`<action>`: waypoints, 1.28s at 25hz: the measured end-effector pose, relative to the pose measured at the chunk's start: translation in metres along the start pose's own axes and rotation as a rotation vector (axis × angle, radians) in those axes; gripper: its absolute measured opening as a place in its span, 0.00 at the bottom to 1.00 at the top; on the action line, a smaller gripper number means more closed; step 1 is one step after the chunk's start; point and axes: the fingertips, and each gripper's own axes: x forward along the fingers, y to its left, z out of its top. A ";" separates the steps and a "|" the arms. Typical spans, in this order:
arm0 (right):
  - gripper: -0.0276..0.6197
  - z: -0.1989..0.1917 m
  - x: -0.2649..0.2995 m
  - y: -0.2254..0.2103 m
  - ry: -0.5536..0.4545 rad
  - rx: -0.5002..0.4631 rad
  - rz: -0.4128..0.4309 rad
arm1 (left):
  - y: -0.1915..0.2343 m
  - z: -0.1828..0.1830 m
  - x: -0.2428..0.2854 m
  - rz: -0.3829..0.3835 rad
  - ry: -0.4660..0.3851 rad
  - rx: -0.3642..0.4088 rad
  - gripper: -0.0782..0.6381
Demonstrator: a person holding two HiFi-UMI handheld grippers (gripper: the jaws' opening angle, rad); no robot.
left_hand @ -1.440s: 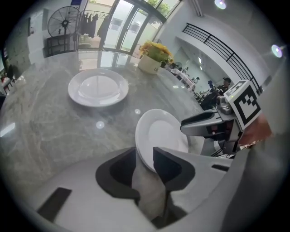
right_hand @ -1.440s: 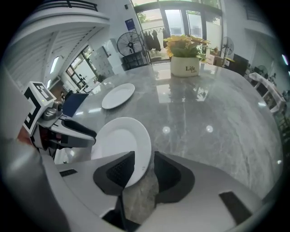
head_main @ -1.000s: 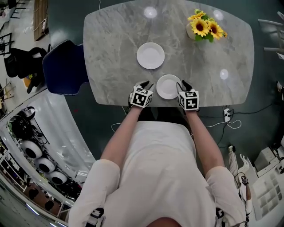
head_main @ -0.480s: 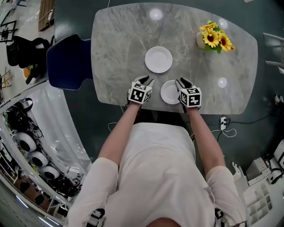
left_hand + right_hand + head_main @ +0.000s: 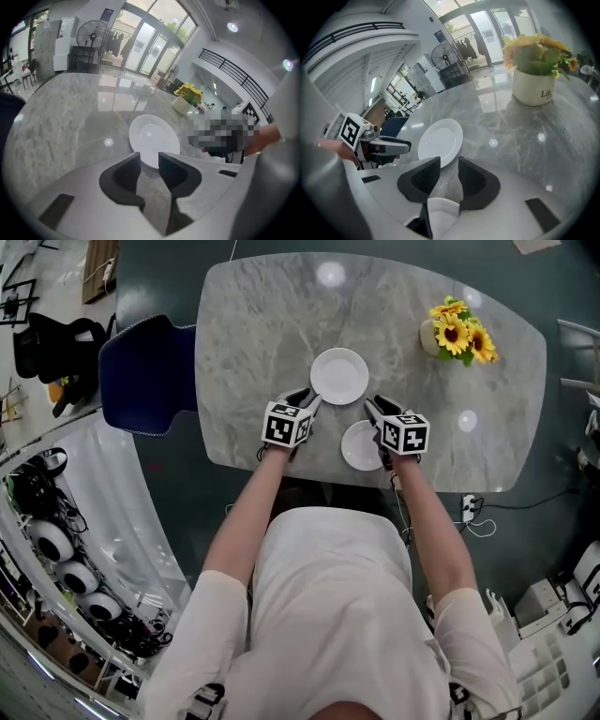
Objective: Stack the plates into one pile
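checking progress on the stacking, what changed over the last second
Both grippers moved forward, from flanking the near plate to the far plate: left gripper by its left rim, right gripper by its right. The right gripper's jaws have just been closing slightly, with nothing gripped between them. Both plates and the flower pot stayed put; nothing was picked up.

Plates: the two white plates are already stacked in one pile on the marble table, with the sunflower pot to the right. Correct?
Not stacked. The head view shows them apart on the marble table: the far plate toward the middle, the near plate by the front edge. The sunflower pot is to the right.
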 end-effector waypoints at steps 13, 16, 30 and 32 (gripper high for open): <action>0.25 0.014 0.033 -0.017 -0.045 0.252 0.116 | 0.029 0.012 0.024 -0.079 -0.027 -0.196 0.28; 0.24 0.015 0.037 -0.016 -0.053 0.267 0.131 | 0.025 0.012 0.029 -0.099 -0.028 -0.196 0.28; 0.12 0.021 0.039 -0.025 -0.117 0.474 0.211 | 0.029 0.024 0.027 -0.221 -0.106 -0.453 0.15; 0.11 0.021 0.036 -0.022 -0.118 0.470 0.215 | 0.028 0.024 0.024 -0.226 -0.100 -0.454 0.15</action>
